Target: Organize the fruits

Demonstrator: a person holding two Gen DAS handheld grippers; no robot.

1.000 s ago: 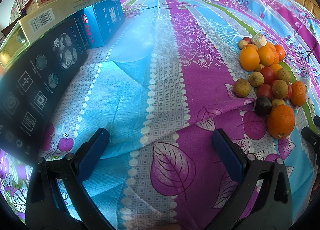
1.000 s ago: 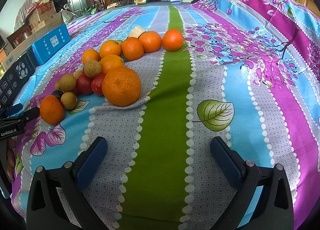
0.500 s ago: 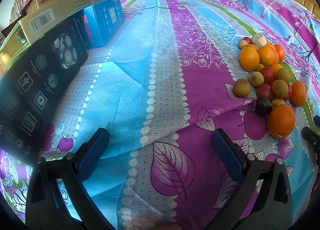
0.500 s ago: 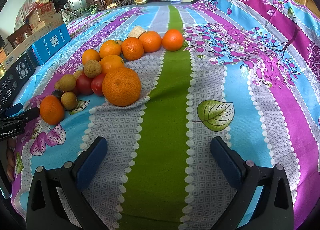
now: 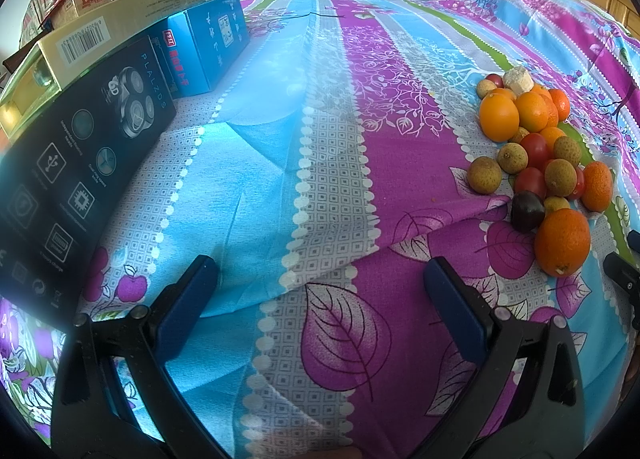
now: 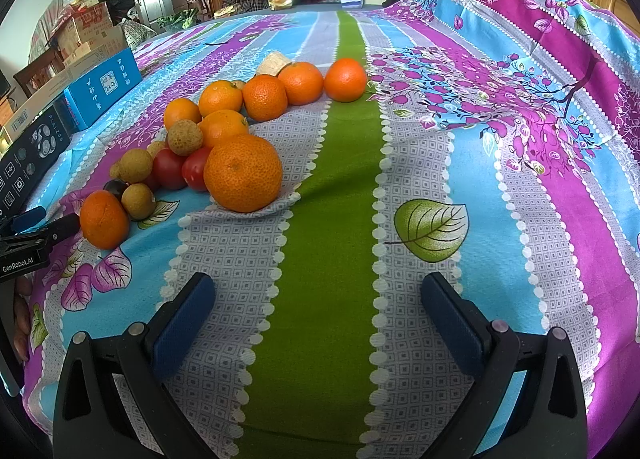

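A heap of fruit lies on the patterned bedsheet: a large orange (image 6: 242, 172), several smaller oranges (image 6: 265, 97), red tomatoes (image 6: 169, 168), brown longans (image 6: 185, 137) and a dark plum (image 5: 527, 210). In the left wrist view the heap is at the right, with a near orange (image 5: 562, 242). My left gripper (image 5: 320, 283) is open and empty over bare sheet, left of the heap. My right gripper (image 6: 318, 297) is open and empty over the green stripe, in front and right of the heap. The left gripper's tip (image 6: 44, 233) shows beside an orange (image 6: 104, 219).
A black shaver box (image 5: 68, 175), a blue box (image 5: 208, 47) and a cardboard carton (image 5: 100, 35) line the left side of the bed. A pale cube-shaped piece (image 6: 273, 62) sits at the heap's far end. Clothes and furniture stand beyond the bed.
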